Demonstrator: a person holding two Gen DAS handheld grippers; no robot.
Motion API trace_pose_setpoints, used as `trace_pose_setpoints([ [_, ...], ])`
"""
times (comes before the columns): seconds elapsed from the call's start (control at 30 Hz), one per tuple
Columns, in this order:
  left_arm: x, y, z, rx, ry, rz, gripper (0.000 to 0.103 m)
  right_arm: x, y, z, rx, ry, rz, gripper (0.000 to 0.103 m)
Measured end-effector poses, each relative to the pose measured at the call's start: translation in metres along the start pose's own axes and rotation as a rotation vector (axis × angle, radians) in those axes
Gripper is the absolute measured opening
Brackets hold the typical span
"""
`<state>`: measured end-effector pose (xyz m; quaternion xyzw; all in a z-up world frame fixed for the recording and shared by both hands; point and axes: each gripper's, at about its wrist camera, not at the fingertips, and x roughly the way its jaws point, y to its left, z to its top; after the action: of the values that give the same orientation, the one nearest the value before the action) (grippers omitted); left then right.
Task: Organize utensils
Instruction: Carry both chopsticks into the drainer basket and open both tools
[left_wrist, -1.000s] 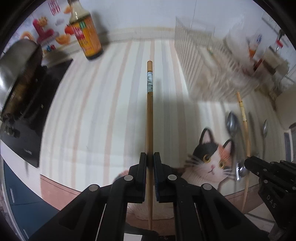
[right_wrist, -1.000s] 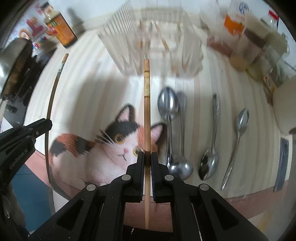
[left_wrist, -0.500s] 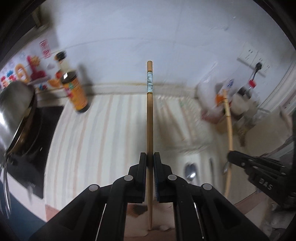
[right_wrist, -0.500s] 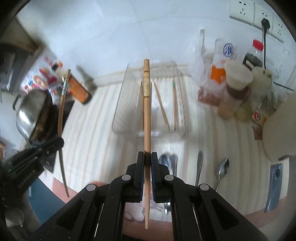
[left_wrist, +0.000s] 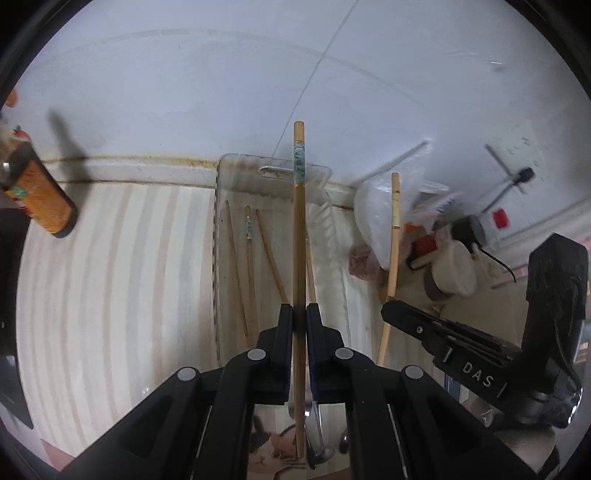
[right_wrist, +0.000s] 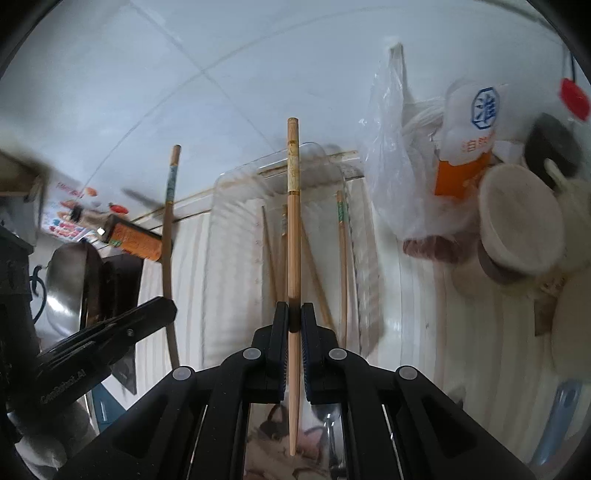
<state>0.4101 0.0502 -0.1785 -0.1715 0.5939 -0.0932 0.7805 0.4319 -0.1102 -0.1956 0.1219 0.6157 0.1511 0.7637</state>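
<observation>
White tiled wall behind a striped desk (left_wrist: 110, 277); clear tray (left_wrist: 273, 170) sits at the wall edge with several chopsticks (left_wrist: 249, 258) lying lengthwise in it. Left gripper (left_wrist: 299, 321) has its fingers closed on a green-banded chopstick (left_wrist: 299, 221), right gripper (right_wrist: 294, 317) has its fingers closed on a plain-banded chopstick (right_wrist: 293, 229). Both sticks run straight ahead along the fingers, long axis roughly parallel to the tray's length, tips towards the far rim. Tray lies ahead and below both; left looks more centred on it. Left view shows the right gripper off to its right side; right view shows the spoons (right_wrist: 330, 424) and cat mat (right_wrist: 280, 432) under the fingers, plus jars (right_wrist: 517, 236) beside the tray
</observation>
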Motion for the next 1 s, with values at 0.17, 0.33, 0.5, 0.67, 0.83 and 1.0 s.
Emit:
trace_pose_setpoints([
  [0.17, 0.026, 0.007, 0.013, -0.017, 0.055, 0.005, 0.005, 0.029, -0.005, 0.022, 0.008, 0.036, -0.027, 0.007],
  [0.33, 0.036, 0.010, 0.018, -0.033, 0.080, 0.041, 0.006, 0.052, -0.009, 0.028, 0.006, 0.084, -0.052, 0.008],
  [0.5, 0.022, 0.012, 0.011, -0.019, 0.022, 0.133, 0.014, 0.049, -0.019, 0.020, 0.020, 0.064, -0.064, 0.023],
  [0.67, -0.001, 0.013, -0.015, 0.025, -0.091, 0.279, 0.053, 0.020, -0.026, -0.001, 0.000, -0.010, -0.133, 0.035],
  [0.83, -0.022, 0.015, -0.047, 0.047, -0.213, 0.388, 0.093, -0.014, -0.043, -0.037, -0.005, -0.090, -0.227, 0.058],
  [1.0, -0.026, 0.014, -0.081, 0.051, -0.213, 0.397, 0.103, -0.033, -0.071, -0.082, 0.044, -0.082, -0.253, 0.058],
])
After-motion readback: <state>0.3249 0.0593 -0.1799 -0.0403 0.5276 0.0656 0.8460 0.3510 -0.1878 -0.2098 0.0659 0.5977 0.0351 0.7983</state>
